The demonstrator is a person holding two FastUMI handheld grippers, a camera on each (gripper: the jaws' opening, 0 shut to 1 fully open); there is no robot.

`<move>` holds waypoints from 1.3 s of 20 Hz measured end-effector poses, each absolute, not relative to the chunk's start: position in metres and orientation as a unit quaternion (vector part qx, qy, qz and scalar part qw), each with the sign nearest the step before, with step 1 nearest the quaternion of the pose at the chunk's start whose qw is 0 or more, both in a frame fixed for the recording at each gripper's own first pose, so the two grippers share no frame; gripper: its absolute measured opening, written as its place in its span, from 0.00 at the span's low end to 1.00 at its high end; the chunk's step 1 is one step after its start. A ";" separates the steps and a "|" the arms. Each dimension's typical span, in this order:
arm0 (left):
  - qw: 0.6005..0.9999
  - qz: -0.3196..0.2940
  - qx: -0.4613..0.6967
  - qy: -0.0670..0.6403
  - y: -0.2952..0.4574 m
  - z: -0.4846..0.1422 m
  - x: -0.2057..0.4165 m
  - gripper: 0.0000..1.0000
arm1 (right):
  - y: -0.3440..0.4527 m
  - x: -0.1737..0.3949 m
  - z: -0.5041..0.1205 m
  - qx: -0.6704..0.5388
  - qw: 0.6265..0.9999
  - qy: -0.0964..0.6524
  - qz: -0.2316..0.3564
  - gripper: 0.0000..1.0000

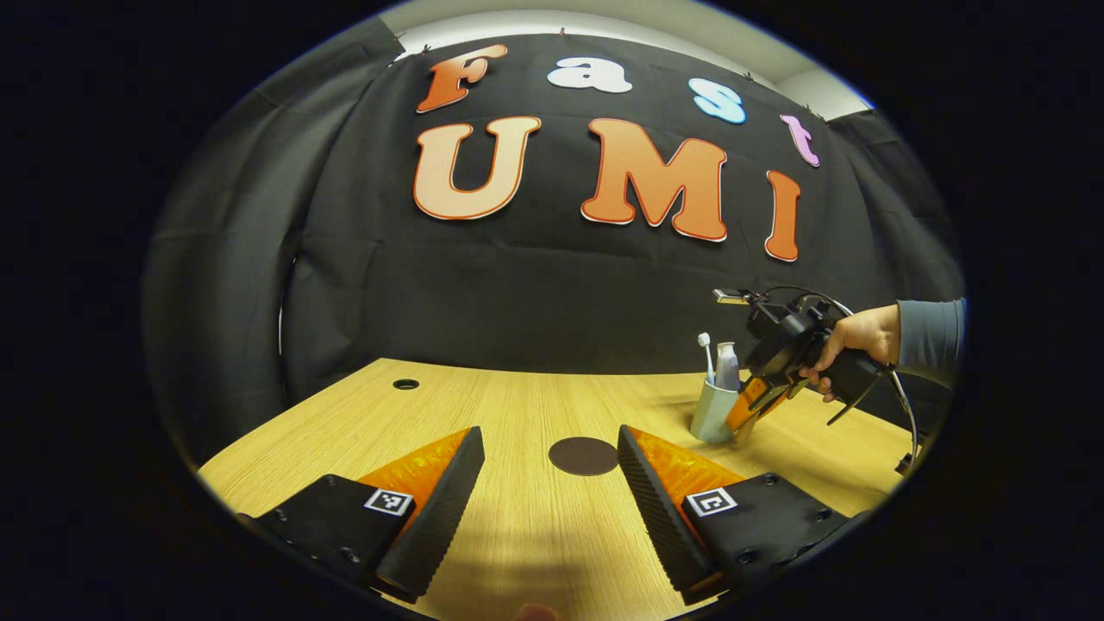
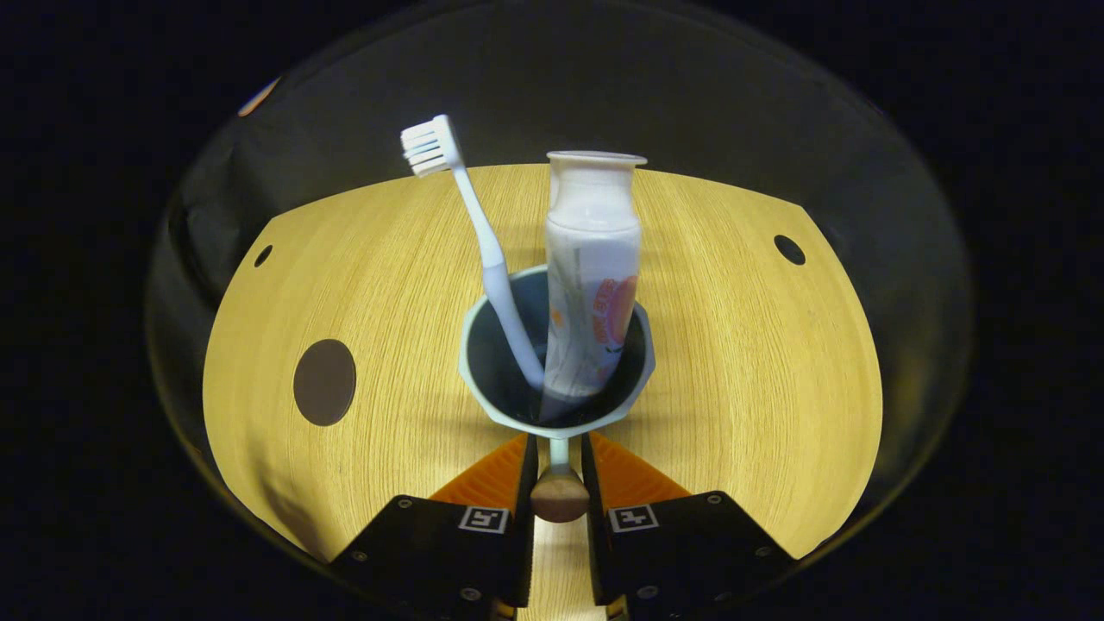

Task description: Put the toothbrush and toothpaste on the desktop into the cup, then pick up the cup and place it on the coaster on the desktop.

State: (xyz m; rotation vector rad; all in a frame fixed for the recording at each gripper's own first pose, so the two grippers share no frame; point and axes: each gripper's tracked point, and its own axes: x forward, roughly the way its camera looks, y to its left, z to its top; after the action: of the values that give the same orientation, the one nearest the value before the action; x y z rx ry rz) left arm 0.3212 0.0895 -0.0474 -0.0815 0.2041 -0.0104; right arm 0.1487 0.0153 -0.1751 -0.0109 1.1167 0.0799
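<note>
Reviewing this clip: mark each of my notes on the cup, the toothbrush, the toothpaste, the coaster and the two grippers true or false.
1. The toothbrush and toothpaste stand in the cup. True.
2. The cup sits on the coaster. False: it stands on bare desktop, apart from the coaster.
3. The right gripper is closed on the cup's handle. True.
4. The left gripper holds the toothbrush. False: its fingers are spread and hold nothing.
5. The toothbrush's bristles point down into the cup. False: the bristle head is up, above the rim.
</note>
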 end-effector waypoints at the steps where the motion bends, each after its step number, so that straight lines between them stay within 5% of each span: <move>1: 0.994 -0.005 -0.042 0.102 0.090 -0.048 0.321 0.99 | 0.016 0.149 -0.176 -0.008 0.849 0.527 0.040 0.27; 26: 0.990 0.031 -0.049 0.128 0.102 -0.072 0.309 0.99 | 0.028 0.170 -0.153 -0.028 0.861 0.473 0.184 0.20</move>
State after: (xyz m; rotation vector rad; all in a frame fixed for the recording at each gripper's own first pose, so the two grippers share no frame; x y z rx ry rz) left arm 0.3090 0.1021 -0.0722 -0.0985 0.2575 0.0620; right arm 0.1703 0.0283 -0.1530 -0.0596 0.9931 0.3854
